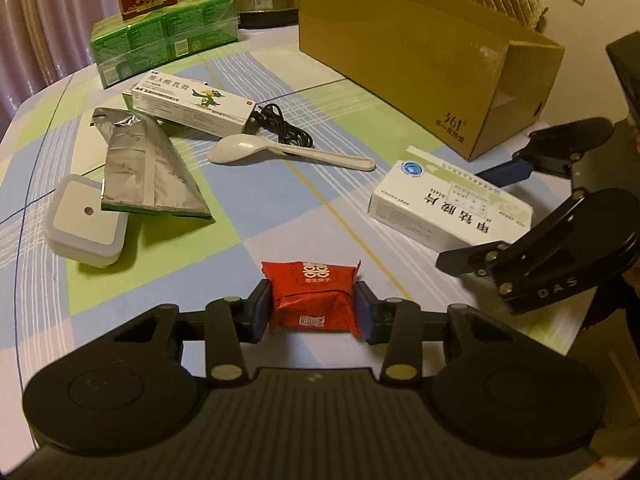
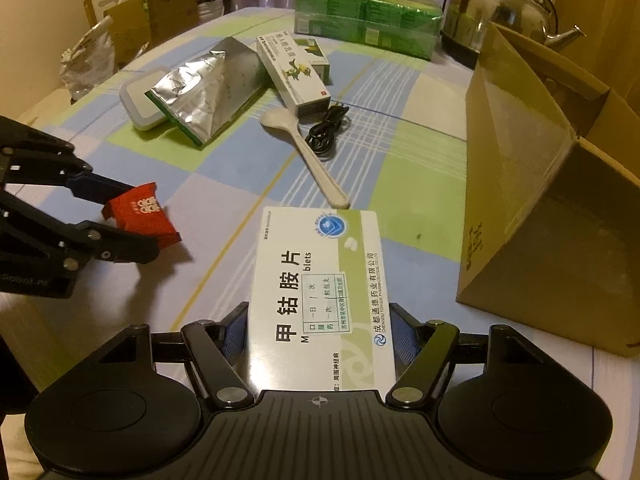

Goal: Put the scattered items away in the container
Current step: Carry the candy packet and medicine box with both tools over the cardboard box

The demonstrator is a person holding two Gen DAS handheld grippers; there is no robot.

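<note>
My left gripper (image 1: 312, 286) is shut on a small red packet (image 1: 314, 308); both blue pads press its sides just over the tablecloth. In the right wrist view the same gripper (image 2: 140, 220) holds the red packet (image 2: 140, 216) at the left. My right gripper (image 2: 318, 308) is shut on a white medicine box (image 2: 316, 280) that lies flat on the table, pads against its long sides. The left wrist view shows that right gripper (image 1: 460, 216) and medicine box (image 1: 448, 204) at the right. The open cardboard box (image 1: 400, 60) (image 2: 540, 220) stands just beyond them.
A white spoon (image 1: 280, 152), a black cable (image 1: 280, 126), an ointment carton (image 1: 192, 106), a silver foil pouch (image 1: 148, 168) and a white square case (image 1: 86, 224) lie on the checked tablecloth. Green tissue packs (image 1: 160, 36) and a steel kettle (image 2: 496, 12) stand at the back.
</note>
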